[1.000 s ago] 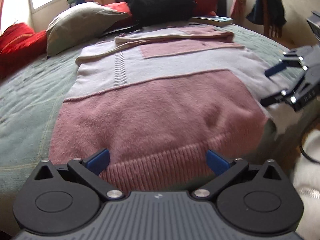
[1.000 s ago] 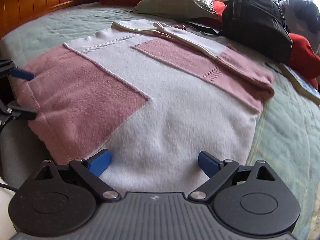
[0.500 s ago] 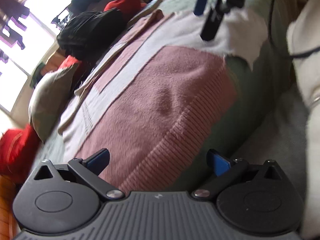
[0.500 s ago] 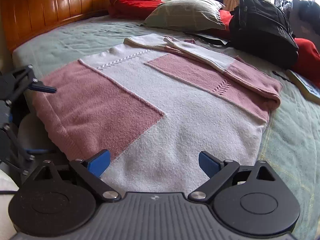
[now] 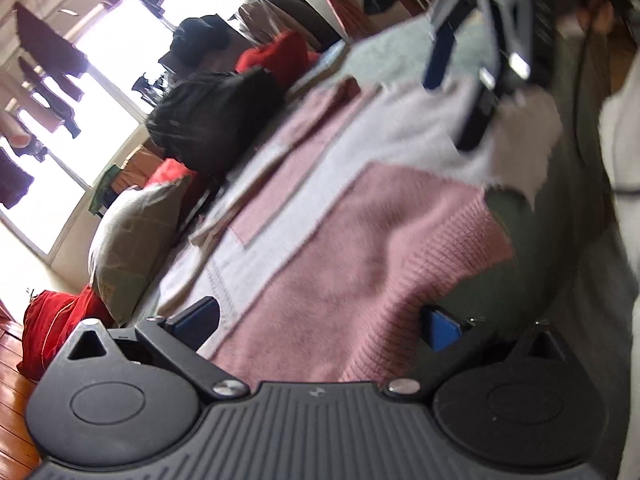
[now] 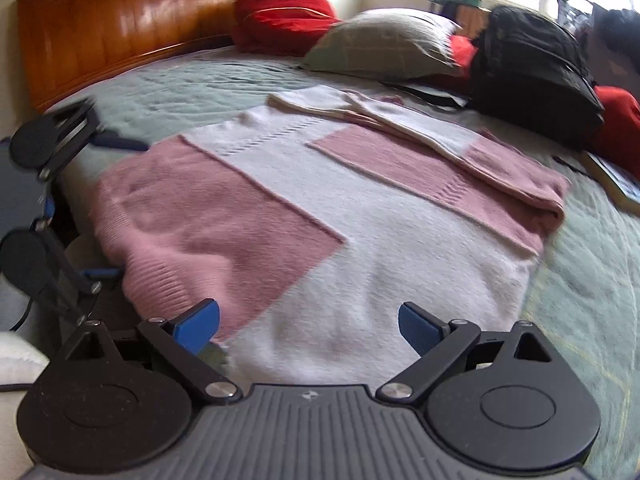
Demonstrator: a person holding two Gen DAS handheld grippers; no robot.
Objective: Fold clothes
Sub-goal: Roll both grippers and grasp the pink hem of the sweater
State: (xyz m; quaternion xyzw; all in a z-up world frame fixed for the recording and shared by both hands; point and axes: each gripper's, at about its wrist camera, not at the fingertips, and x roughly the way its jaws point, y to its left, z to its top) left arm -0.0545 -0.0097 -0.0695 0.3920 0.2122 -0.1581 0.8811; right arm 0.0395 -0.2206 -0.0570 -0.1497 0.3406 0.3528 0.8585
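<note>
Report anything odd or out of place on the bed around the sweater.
The black backpack and a book sit on the bed close to the pink and white sweater, crowding the folding space. The sweater's hem hangs over the bed edge. Nothing looks spilled or damaged.

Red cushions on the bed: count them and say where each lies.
2 for sure. One red cushion lies against the wooden headboard; another red cushion lies right of the black backpack. The red between pillow and backpack may be a third.
</note>
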